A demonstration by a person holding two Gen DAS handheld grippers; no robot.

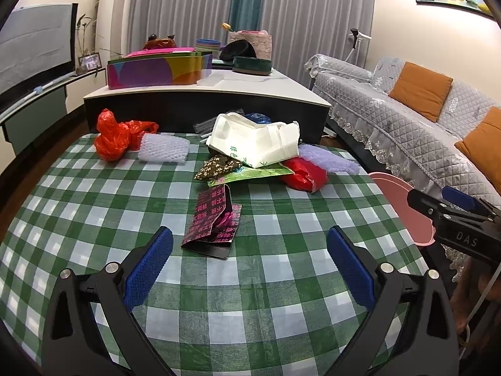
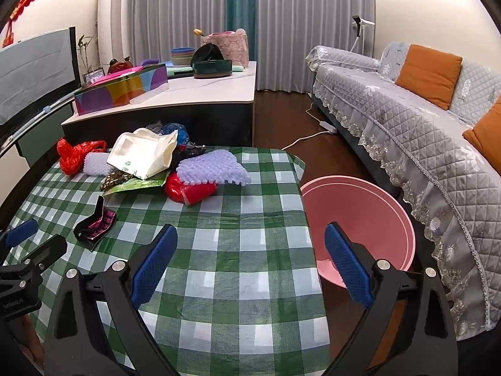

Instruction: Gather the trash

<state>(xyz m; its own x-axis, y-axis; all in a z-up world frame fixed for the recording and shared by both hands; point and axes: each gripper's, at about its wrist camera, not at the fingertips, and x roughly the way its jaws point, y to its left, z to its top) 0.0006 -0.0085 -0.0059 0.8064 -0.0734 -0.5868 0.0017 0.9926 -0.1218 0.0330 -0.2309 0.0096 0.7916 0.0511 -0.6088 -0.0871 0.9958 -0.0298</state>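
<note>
My left gripper (image 1: 249, 269) hangs over the green-and-white checked tablecloth (image 1: 266, 322), its blue ribbed pads (image 1: 148, 269) spread wide apart with nothing between them. Just ahead of those pads lies a crumpled black wrapper printed with pink characters (image 1: 214, 222), flat on the cloth. My right gripper (image 2: 250, 266) is likewise wide open and holds nothing, one pad over the cloth's right edge, the other over the round pink plastic basin (image 2: 385, 206) that sits on the floor beside the table.

Further out, near the far edge, the rest of the trash is heaped: a white fabric tote bag (image 1: 260, 139) resting on a green foil packet (image 1: 250, 174) and a small floral pouch (image 1: 219, 166), a red plastic bag (image 1: 305, 174) just right of them, with a pale lilac foam net (image 2: 213, 167) on top. At the far left lie an orange-red plastic bag (image 1: 114, 136) and a second foam net (image 1: 164, 149), touching.
</note>
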